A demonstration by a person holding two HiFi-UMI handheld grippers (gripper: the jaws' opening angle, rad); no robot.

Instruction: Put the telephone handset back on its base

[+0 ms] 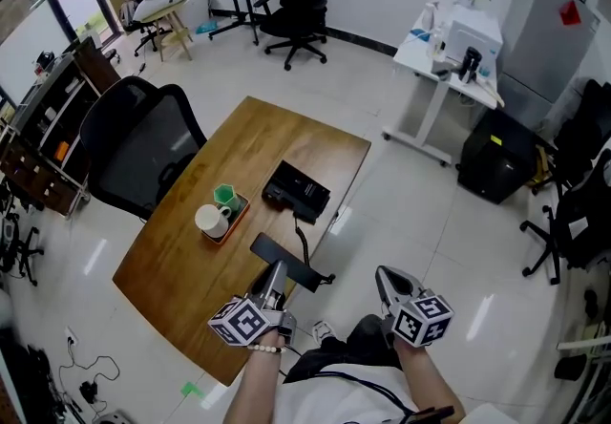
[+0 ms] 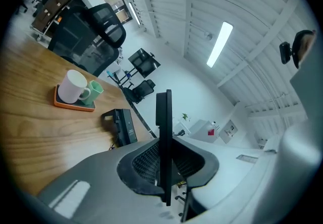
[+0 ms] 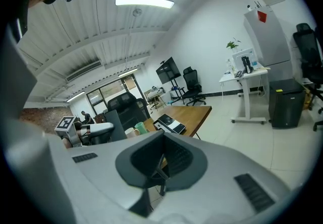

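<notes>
The black telephone base (image 1: 297, 191) lies on the wooden table (image 1: 181, 269), near its right edge. A cord runs from it to the black handset (image 1: 286, 263), which is held above the table's near right edge. My left gripper (image 1: 275, 273) is shut on the handset. In the left gripper view the handset (image 2: 163, 132) stands edge-on between the jaws of the left gripper (image 2: 164, 167), with the base (image 2: 121, 126) ahead on the table. My right gripper (image 1: 387, 281) hangs off the table to the right. The right gripper (image 3: 160, 165) has its jaws together with nothing in them.
An orange tray (image 1: 236, 215) with a white mug (image 1: 211, 219) and a green cup (image 1: 225, 195) sits left of the base. A black office chair (image 1: 143, 145) stands at the table's left side. A white desk (image 1: 439, 69) and further chairs stand beyond.
</notes>
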